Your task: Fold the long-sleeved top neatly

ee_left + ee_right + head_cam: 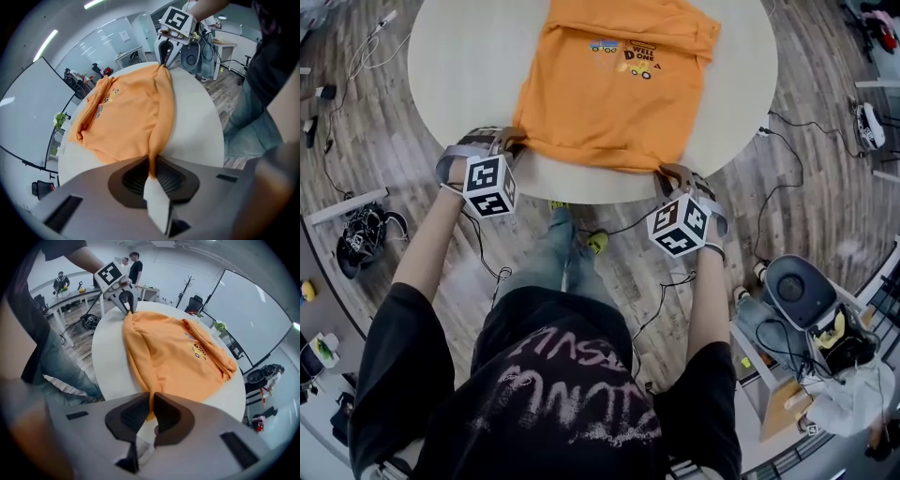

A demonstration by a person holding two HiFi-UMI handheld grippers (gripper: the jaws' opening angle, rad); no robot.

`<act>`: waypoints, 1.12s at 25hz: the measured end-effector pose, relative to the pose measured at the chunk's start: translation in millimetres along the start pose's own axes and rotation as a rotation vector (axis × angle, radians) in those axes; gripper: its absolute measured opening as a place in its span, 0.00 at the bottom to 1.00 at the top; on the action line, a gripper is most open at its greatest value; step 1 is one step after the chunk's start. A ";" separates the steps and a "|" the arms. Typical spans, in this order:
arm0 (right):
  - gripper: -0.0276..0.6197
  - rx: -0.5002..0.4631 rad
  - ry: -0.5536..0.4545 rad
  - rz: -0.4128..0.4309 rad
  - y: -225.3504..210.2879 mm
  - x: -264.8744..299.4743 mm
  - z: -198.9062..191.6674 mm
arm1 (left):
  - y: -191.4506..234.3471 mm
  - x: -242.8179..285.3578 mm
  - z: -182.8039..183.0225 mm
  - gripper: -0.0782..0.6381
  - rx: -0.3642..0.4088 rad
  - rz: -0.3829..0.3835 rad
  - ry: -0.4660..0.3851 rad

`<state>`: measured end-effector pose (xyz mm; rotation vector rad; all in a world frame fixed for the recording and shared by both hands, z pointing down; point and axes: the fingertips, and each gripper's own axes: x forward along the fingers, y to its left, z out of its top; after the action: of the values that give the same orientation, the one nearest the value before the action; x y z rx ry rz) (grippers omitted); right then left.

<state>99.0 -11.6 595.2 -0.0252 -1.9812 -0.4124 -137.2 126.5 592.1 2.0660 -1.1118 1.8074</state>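
Round white table carried the orange top, print side up, its hem along the near edge and its collar toward the far side. At the hem's left corner the left gripper was clamped on a pinch of cloth. At the right corner the right gripper was clamped likewise. The garment's length ran straight away from both grippers, each at its own corner, so the likely fold would carry the hem forward toward the collar.

Top on table (toward near edge)
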 end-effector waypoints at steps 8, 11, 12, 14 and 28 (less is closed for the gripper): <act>0.09 0.016 -0.029 0.003 9.8 -20.4 0.2 | -15.3 -26.6 2.8 0.18 -0.046 -0.004 -0.018; 0.09 0.016 -0.037 0.007 25.4 -32.5 -4.3 | -31.3 -37.7 4.1 0.18 -0.057 -0.008 -0.016; 0.08 0.016 -0.040 0.008 32.1 -36.5 -5.9 | -38.2 -41.0 4.1 0.18 -0.065 -0.009 -0.016; 0.08 0.014 -0.046 0.015 46.8 -44.5 -9.9 | -54.0 -47.7 3.9 0.18 -0.083 -0.011 -0.015; 0.09 0.036 -0.078 0.122 128.4 -122.5 -45.1 | -161.9 -112.9 28.4 0.18 -0.112 -0.092 -0.038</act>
<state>217.9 115.9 539.4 -0.1404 -2.0517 -0.3000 -11.2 270.3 535.6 2.0591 -1.0825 1.6322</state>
